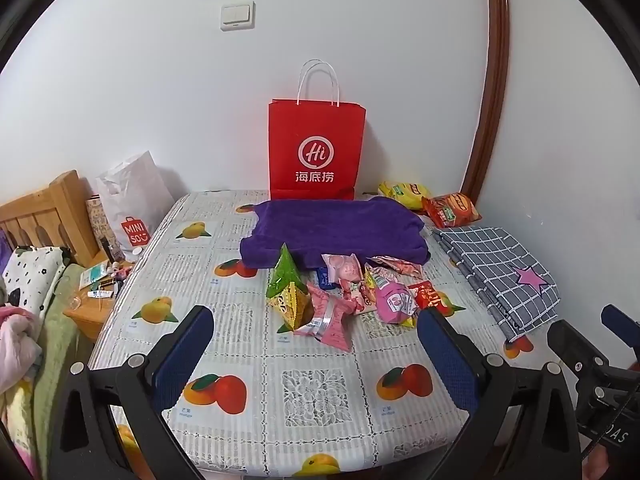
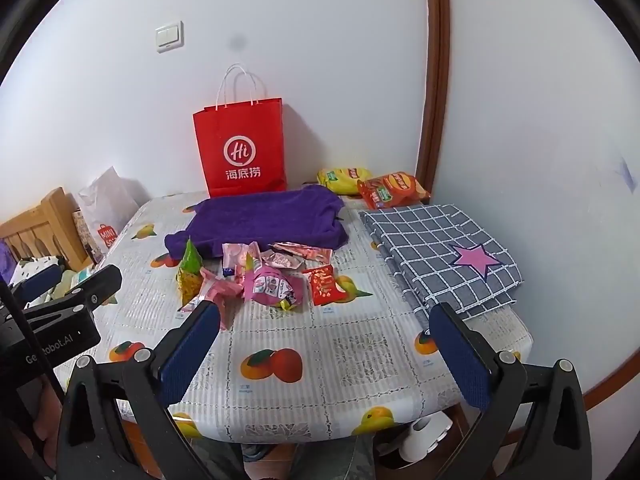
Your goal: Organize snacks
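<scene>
Left wrist view looks down across a table covered in a white plastic cloth printed with fruit (image 1: 320, 392), where a loose heap of small snack packets (image 1: 348, 300) lies near the middle, just in front of a folded purple towel (image 1: 336, 228). The left gripper (image 1: 316, 344) hangs over the near edge with its blue-padded jaws spread wide and nothing between them. The heap lies straight ahead of it and slightly to the right. A green and yellow triangular pouch (image 1: 286, 292) stands at the heap's left end, nearest this gripper's left finger.

In the right wrist view, the right gripper (image 2: 328, 344) is likewise spread wide and empty. From here the heap (image 2: 264, 280) sits ahead and to the left, so a red foil packet (image 2: 324, 284) at its right end is the closest piece. The heap stretches side to side across the table.

A red paper carrier bag with white handles (image 2: 240, 152) stands upright against the wall behind the towel, probably the destination. Two larger crisp bags, yellow (image 2: 344, 180) and orange (image 2: 392, 190), rest at the back right, beside a folded grey checked cloth with a pink star (image 2: 440, 248).

Each hand seems best placed for its own end of the heap.
</scene>
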{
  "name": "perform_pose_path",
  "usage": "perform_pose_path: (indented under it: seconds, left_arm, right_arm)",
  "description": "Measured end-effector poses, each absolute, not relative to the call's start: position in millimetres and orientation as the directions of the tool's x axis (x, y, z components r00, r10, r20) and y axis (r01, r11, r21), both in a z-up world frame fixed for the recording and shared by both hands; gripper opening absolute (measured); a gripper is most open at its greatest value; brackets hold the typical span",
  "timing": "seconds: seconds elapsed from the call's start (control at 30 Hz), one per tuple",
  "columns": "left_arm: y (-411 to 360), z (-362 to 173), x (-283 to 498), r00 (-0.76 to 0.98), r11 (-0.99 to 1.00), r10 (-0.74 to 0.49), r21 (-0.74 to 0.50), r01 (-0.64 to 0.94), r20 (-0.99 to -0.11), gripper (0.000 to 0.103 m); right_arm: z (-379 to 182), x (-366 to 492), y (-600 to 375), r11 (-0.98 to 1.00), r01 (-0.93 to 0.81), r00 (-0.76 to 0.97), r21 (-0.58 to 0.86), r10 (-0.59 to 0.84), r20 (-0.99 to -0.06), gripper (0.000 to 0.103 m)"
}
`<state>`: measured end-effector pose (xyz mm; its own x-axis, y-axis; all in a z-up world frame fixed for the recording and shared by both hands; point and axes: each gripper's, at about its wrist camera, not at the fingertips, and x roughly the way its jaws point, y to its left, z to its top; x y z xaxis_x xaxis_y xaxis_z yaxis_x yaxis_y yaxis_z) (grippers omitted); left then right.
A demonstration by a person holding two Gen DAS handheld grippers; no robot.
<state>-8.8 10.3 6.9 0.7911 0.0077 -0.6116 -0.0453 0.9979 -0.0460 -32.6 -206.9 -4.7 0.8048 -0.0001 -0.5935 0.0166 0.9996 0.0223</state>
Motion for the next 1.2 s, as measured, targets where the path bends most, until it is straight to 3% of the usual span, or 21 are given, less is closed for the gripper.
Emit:
perform_pose_path:
  seconds: [1.2]
  left_arm:
    - [12.5,2.7,-18.4,0.805,0.997,0.021,-0.045,-0.060,-0.593,0.102]
  right_arm:
    - [-13.5,-34.9,-205.5,0.999,0.021,0.800,0.041,0.007,-0.600,0.103]
